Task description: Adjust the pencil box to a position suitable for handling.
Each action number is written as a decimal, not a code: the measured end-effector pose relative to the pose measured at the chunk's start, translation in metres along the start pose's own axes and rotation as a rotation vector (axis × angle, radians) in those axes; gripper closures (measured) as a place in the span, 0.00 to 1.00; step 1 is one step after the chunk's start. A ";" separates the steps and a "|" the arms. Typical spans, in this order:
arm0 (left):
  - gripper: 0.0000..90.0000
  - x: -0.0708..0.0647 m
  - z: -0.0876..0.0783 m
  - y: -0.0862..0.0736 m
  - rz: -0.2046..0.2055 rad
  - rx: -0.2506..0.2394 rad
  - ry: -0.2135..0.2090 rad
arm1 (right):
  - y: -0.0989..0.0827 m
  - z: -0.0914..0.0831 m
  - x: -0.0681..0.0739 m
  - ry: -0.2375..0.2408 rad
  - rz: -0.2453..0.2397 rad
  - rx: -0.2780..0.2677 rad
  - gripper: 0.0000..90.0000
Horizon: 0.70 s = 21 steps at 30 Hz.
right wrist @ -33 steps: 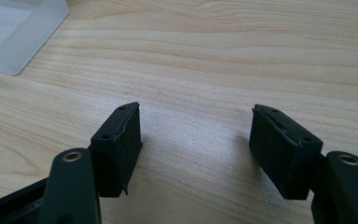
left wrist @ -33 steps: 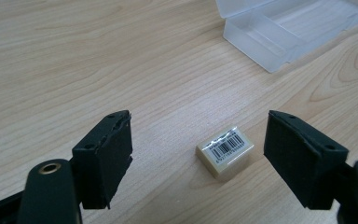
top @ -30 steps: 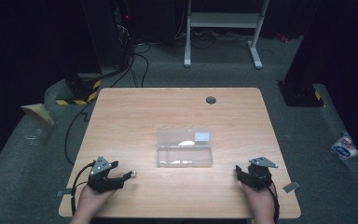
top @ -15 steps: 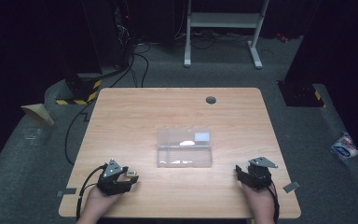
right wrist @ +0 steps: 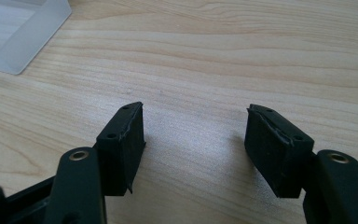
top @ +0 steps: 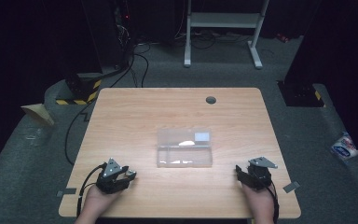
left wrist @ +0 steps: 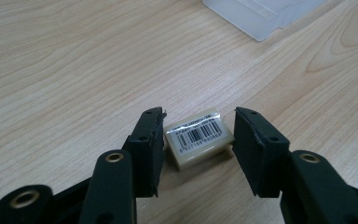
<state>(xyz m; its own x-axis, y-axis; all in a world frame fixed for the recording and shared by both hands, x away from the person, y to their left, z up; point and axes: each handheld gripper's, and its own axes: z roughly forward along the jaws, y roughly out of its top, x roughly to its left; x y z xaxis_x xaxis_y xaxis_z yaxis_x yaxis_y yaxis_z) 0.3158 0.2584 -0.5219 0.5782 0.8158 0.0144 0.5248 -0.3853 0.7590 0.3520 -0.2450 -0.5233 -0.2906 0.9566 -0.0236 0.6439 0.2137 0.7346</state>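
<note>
A small cream eraser (left wrist: 196,137) with a barcode label lies on the wooden table (top: 168,112) near its front left. My left gripper (left wrist: 198,135) has just been closing its jaws and now has them shut on the eraser, one pad against each end. From above, the left gripper (top: 129,175) sits low on the table with a hand behind it. My right gripper (right wrist: 196,135) stands open over bare wood with nothing between its jaws. It rests at the front right (top: 239,171).
A clear plastic box (top: 184,148) lies at mid-table between the two grippers; its corner shows ahead in the left gripper view (left wrist: 265,14) and in the right gripper view (right wrist: 14,32). A dark cable hole (top: 210,100) sits near the far edge.
The left gripper slid right up to the eraser and its jaws closed around it. The right gripper kept still.
</note>
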 end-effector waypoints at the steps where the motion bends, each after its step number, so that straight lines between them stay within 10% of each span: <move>1: 0.61 0.000 0.000 0.000 0.000 0.000 0.000 | 0.000 0.000 0.000 0.000 0.000 0.000 0.41; 21: 0.62 -0.005 0.002 0.008 -0.027 -0.053 0.027 | 0.000 0.000 0.001 -0.009 -0.002 0.000 0.42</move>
<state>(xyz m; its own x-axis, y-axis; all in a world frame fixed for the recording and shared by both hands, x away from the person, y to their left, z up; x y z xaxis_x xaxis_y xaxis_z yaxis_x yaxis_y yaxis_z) 0.3184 0.2504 -0.5177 0.5471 0.8370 0.0108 0.5053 -0.3405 0.7929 0.3514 -0.2438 -0.5232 -0.2856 0.9579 -0.0308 0.6432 0.2154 0.7348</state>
